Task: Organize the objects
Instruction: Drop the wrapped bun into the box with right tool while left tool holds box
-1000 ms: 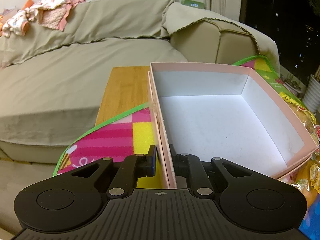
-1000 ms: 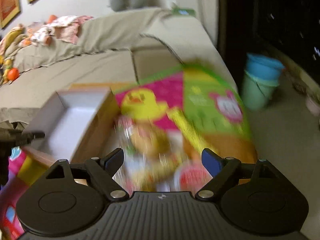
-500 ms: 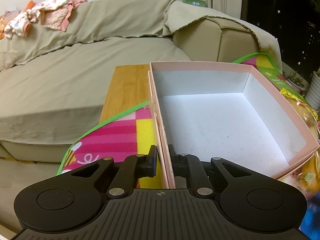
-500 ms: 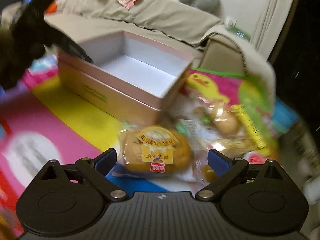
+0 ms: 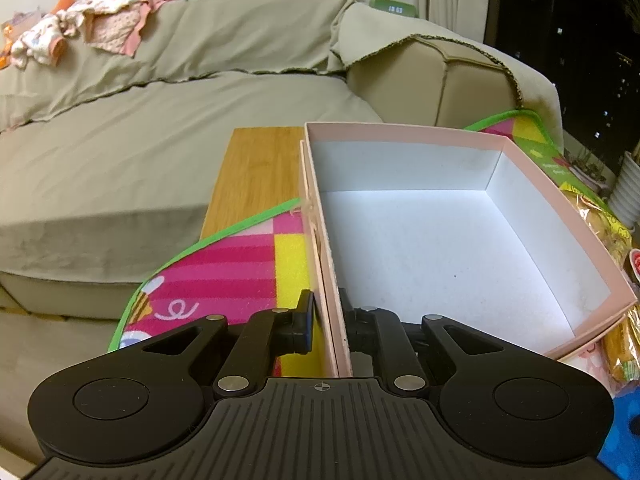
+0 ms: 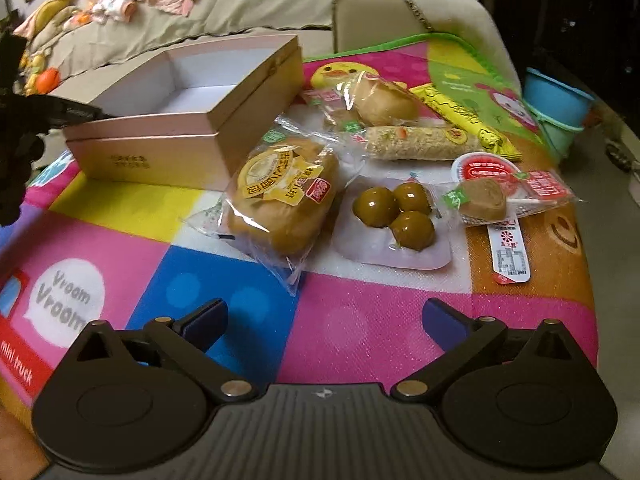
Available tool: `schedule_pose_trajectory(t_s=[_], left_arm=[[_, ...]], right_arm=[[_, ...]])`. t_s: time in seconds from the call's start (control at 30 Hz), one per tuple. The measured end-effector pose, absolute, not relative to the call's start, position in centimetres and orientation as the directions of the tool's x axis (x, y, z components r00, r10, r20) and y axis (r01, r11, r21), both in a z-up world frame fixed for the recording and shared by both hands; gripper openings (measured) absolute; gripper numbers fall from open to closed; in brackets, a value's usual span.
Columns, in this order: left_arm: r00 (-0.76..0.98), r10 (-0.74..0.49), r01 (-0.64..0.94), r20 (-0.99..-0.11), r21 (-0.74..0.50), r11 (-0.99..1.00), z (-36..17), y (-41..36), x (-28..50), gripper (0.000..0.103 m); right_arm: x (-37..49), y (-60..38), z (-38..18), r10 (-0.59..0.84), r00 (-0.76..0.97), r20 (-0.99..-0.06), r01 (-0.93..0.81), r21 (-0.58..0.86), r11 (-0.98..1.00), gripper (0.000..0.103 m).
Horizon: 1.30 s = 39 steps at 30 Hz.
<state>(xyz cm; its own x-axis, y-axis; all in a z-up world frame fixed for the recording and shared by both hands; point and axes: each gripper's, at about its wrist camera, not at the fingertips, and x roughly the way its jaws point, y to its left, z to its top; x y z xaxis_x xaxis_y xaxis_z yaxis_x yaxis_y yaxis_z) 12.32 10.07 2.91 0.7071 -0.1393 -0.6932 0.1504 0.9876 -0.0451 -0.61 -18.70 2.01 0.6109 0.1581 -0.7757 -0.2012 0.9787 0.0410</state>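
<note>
An open pink box [image 5: 532, 184] with a white inside sits on a colourful play mat [image 5: 224, 276]. My left gripper [image 5: 326, 320] is shut on the box's near left wall. In the right wrist view the box [image 6: 256, 108] stands at the left. Beside it lie wrapped snacks: a bagged bread bun [image 6: 280, 196], a pack of three brown balls [image 6: 394, 212], a rice roll [image 6: 420, 142], another wrapped bun [image 6: 380, 100] and a small cake pack [image 6: 484, 200]. My right gripper [image 6: 324, 320] is open and empty, just in front of the snacks.
A beige covered sofa [image 5: 160, 120] with clothes [image 5: 100, 20] lies behind the mat. A wooden board [image 5: 260, 168] shows left of the box. Blue and green tubs [image 6: 560, 108] stand on the floor at the right. The mat [image 6: 360, 320] ends at the right.
My right gripper has swung around and settled facing the snacks, staying open. My left gripper has kept its hold on the box wall, shifting only slightly.
</note>
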Motion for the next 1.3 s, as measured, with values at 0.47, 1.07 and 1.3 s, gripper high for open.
schedule_pose_trajectory(t_s=[0.47,1.07,1.3], left_arm=[[0.702,-0.094,0.099,-0.706,-0.033,0.995,3.0,9.6,12.0,0.011],[0.723,-0.057,0.078,-0.688,-0.001,0.997,3.6,8.7,11.2,0.011],[0.710,-0.091,0.077,-0.699,-0.051,0.996,3.4,9.6,11.3,0.011]], right_arm=[[3.2,-15.5,4.6,0.227,0.661,-0.715,-0.195,0.129,0.972,0.102],[0.7,-16.2,8.0,0.263,0.579,-0.772,-0.273,0.121,0.954,0.056],[3.0,-14.3,13.4,0.391,0.619,-0.681,-0.332,0.224,0.916,0.056]])
